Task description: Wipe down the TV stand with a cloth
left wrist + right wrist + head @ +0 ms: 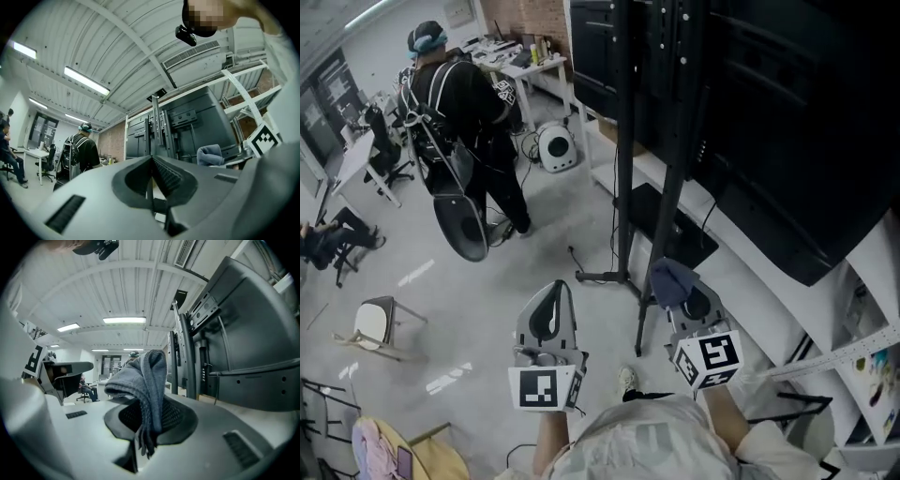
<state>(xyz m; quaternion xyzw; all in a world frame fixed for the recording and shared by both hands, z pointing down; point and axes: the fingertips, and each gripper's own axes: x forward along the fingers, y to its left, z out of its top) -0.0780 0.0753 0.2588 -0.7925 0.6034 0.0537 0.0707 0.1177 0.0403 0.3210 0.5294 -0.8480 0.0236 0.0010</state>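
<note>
Left gripper (555, 292): jaws pressed together with nothing between them; the left gripper view (151, 160) shows the ribbed pads meeting; held low over the floor, left of the stand's base.
Right gripper (689, 302): jaws clenched on the cloth; in the right gripper view (140, 405) the fabric runs down between the pads.
Cloth (672, 278): grey-blue and bunched; its upper fold slumps over the jaw tips to the left (143, 376), and a short frayed end hangs below the pads; it sits just beside the stand's slanted pole; I cannot tell whether it touches.
Stand (623, 141): black upright poles on a flat floor base, carrying a mount bracket; the right gripper view has it right of the cloth (180, 357); the left gripper view has it straight beyond the jaws (157, 131).
TV (787, 122): large dark panel on the stand, filling the upper right of the head view.
Marker cubes: one behind each gripper, left (546, 387) and right (710, 359).
Bystander (464, 103): dark clothes, backpack and cap, back turned, standing well apart from the stand; also seen at the left of the left gripper view (82, 150).
Floor items: a chair (380, 323) at the left; a round white device (556, 147) by a desk (520, 61).
Shoe (625, 378): between the two grippers, at the lower edge.
</note>
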